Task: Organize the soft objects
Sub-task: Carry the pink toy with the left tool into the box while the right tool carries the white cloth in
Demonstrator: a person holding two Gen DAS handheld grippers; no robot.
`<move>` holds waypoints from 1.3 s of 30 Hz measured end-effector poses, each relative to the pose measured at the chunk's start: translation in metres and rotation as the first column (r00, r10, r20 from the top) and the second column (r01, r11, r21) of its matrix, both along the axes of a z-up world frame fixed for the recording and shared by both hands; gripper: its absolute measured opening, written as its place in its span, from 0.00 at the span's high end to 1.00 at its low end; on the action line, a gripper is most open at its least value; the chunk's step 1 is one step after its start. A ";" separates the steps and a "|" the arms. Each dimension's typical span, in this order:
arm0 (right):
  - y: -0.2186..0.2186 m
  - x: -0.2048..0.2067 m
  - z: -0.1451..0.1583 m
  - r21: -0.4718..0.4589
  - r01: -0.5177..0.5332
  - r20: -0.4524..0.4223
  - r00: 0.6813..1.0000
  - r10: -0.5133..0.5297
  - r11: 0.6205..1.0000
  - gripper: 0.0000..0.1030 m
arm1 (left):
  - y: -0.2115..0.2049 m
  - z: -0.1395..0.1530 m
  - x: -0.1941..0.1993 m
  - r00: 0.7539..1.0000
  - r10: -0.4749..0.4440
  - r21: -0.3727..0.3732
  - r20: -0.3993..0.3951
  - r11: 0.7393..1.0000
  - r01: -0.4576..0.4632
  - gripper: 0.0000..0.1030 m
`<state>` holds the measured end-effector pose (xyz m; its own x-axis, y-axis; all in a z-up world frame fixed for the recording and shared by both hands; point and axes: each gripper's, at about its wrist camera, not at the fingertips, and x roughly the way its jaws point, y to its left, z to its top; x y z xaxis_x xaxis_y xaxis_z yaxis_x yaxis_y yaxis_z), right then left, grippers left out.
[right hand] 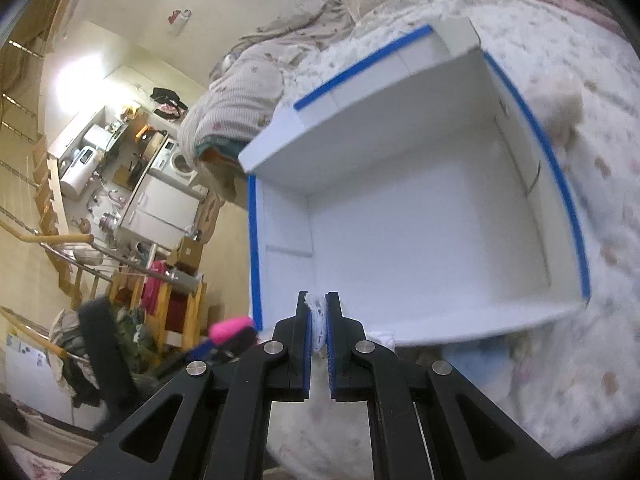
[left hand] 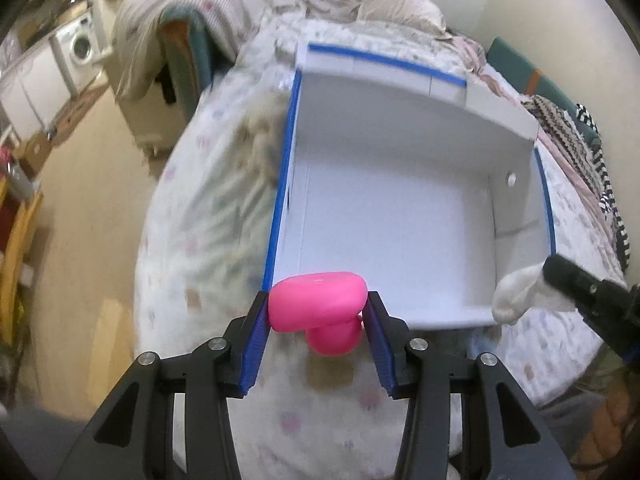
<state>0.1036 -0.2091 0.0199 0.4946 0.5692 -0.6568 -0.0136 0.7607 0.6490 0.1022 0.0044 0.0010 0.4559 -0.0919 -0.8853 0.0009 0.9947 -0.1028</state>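
Box: one white box (left hand: pixel 400 208), blue-edged, on the bed (left hand: pixel 192 216), interior bare.
Left gripper (left hand: pixel 318 312): partly open, clamping one pink toy (left hand: pixel 316 300).
Right gripper (right hand: pixel 318 320): nearly closed, pinching one white sock (right hand: pixel 317 316).

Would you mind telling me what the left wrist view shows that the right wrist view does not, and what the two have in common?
Only the left wrist view shows the whole pink soft toy squeezed between the left gripper pads, and the striped fabric along the bed's far edge. Only the right wrist view shows the white knit cloth pinched in the right gripper, plus the wooden staircase. Both show the white box with blue-taped rims, nothing visible inside it, on the floral bedding, and the washing machine in the background.
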 end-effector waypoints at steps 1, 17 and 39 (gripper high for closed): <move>-0.002 0.005 0.001 -0.007 0.004 0.006 1.000 -0.004 1.000 0.92 | -0.002 0.004 0.008 1.000 -0.008 0.011 0.011 1.000 0.008 0.59; -0.014 0.055 -0.062 -0.097 0.032 -0.031 0.999 -0.035 0.995 0.92 | -0.040 -0.052 0.081 0.992 -0.127 0.084 -0.023 0.988 0.128 0.59; 0.008 0.065 -0.107 -0.235 -0.046 -0.167 0.986 0.006 0.971 0.92 | -0.053 -0.073 0.089 0.987 -0.160 0.127 0.010 0.979 0.158 0.59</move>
<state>0.1686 -0.2008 -0.0871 0.3559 0.3988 -0.8452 0.0562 0.8936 0.4453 0.1911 -0.0485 -0.0719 0.4623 -0.0533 -0.8851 0.1609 0.9867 0.0246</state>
